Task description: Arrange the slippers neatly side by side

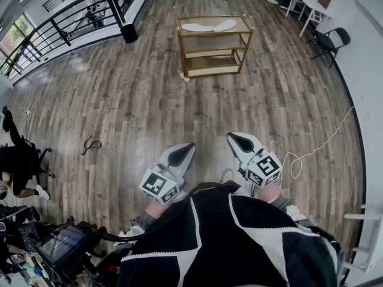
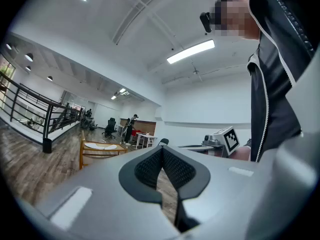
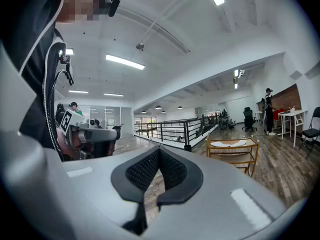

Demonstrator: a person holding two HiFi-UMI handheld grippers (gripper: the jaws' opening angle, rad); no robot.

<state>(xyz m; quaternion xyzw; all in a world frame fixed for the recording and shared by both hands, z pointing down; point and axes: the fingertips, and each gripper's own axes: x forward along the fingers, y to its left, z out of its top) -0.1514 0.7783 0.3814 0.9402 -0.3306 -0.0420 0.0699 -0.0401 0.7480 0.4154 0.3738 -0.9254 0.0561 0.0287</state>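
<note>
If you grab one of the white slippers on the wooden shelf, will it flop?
Probably a little: the white slippers look thin and flat, so one likely bends and weighs little. Lying flat on the wooden shelf, they shouldn't roll, though they may slide when pushed.

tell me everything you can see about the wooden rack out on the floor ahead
The wooden rack is a light-coloured, open-sided frame with three tiers, each edged by a low rail. It stands upright on the dark plank floor, out in the open and apart from the other furniture. Two white slippers lie on its top tier, angled to each other rather than parallel. Whether it has wheels cannot be told.
</note>
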